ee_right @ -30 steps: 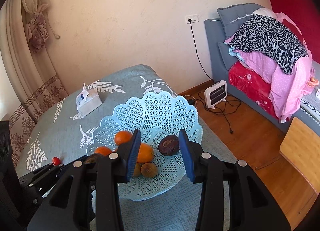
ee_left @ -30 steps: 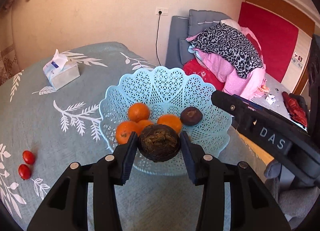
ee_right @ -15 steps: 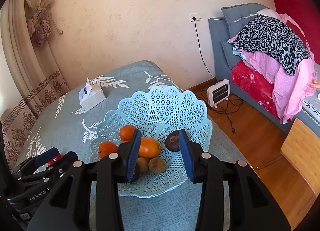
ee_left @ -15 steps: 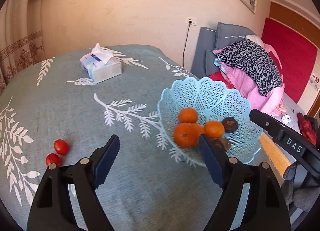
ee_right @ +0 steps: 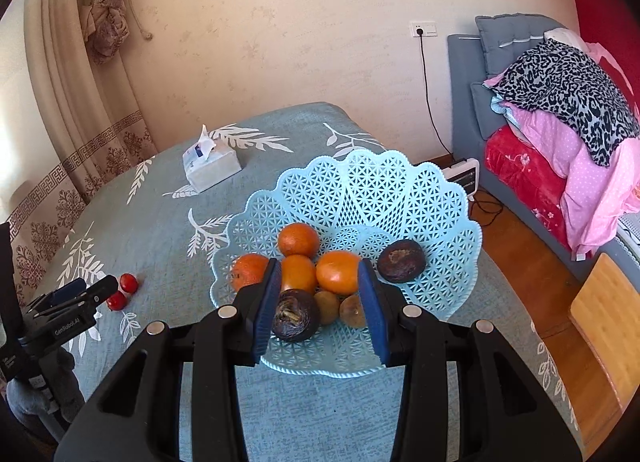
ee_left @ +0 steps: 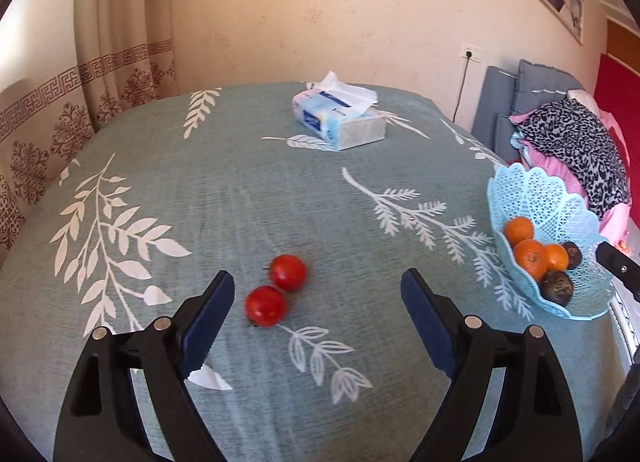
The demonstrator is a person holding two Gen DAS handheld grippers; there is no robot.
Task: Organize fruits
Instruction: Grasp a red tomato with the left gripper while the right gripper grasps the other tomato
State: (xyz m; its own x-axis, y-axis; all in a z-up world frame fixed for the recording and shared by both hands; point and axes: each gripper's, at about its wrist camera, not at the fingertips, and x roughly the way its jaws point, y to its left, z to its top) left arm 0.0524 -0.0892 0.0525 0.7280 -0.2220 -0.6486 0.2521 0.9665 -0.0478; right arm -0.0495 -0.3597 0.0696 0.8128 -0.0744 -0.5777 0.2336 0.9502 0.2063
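Opening my left gripper (ee_left: pixel 316 302) jaws over two cherry tomatoes (ee_left: pixel 276 290), touching pair near tablecloth's (ee_left: pixel 240 189) near-left edge; nothing between pads. Best: centre on nearer tomato, descend low, close gently, avoid nudging neighbour. Right gripper (ee_right: pixel 320 302) jaws narrow, empty, above basket (ee_right: pixel 400 189) at right edge, oranges (ee_right: pixel 312 262) inside.

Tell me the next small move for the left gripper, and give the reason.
Probably ease the left gripper forward and down over the nearer small red tomato. Its jaws are opening with nothing between them yet, and two tomatoes, the farther one touching the first, lie on the teal leaf-print cloth outside the pale blue lattice plastic basket that holds the other fruit.
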